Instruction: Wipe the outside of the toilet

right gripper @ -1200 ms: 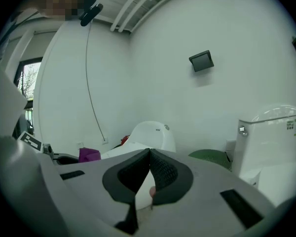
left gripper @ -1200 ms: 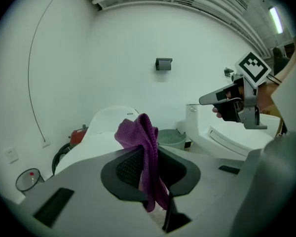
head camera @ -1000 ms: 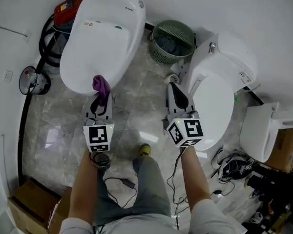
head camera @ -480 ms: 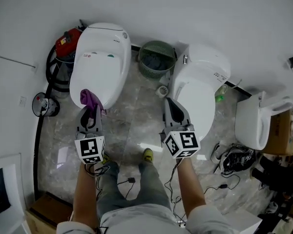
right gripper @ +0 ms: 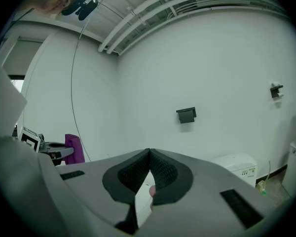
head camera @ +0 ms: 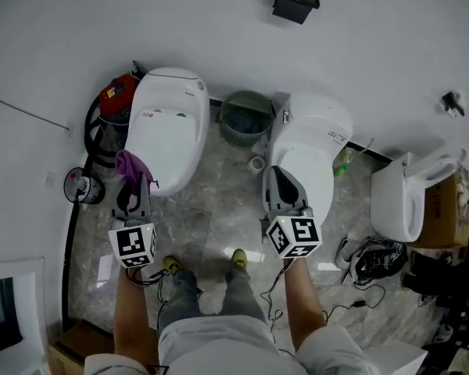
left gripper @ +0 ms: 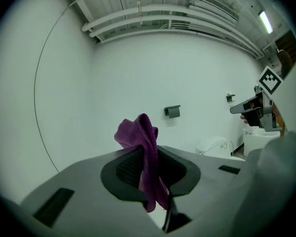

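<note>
though limp, fuzzy purple cloth

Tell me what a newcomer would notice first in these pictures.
The purple cloth stands out most, pinched in the left gripper by the front of the left white toilet. A second white toilet lies ahead of the shut, empty right gripper, and a green basket sits by the wall between the two toilets.
</note>
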A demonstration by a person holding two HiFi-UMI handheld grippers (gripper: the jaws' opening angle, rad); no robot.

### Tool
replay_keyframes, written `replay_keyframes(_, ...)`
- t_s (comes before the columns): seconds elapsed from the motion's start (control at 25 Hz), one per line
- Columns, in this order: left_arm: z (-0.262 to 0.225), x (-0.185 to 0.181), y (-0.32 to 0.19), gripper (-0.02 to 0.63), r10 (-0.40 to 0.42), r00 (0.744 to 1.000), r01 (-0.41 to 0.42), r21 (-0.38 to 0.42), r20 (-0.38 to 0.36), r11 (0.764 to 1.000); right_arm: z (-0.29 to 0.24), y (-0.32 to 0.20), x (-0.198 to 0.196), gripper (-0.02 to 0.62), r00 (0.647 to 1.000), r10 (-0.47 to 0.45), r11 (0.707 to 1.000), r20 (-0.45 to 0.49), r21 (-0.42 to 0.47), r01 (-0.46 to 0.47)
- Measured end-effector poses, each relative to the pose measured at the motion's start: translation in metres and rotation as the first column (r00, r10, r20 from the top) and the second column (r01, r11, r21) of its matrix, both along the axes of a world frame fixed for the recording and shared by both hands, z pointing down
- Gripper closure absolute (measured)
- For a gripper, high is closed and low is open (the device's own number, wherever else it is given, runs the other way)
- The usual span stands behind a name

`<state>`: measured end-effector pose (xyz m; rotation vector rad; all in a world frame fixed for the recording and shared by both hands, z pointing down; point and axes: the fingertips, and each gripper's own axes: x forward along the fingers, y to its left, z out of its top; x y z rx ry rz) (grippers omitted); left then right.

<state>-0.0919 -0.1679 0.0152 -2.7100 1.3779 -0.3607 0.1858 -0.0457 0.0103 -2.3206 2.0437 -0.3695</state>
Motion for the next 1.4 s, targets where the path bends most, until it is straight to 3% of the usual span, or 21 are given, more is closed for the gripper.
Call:
replay_keyframes(0.68,-0.095,-0.038,0.012,0.529,0.021,0.999,-0.016,0.122,-0.04,0.992,-0.081,0.05,0.001,0.589,0.994,0.104,0.992,-0.028,0.078,-0.101)
replay_keyframes(1.4,-0.118,-0.036,0.013,0.529,0.068,0.996,-0.058,0.155,-0.06,0.986,-0.111,0.062,-0.001,0.589,0.987,0.147,0.984,-0.067,0.114,-0.139)
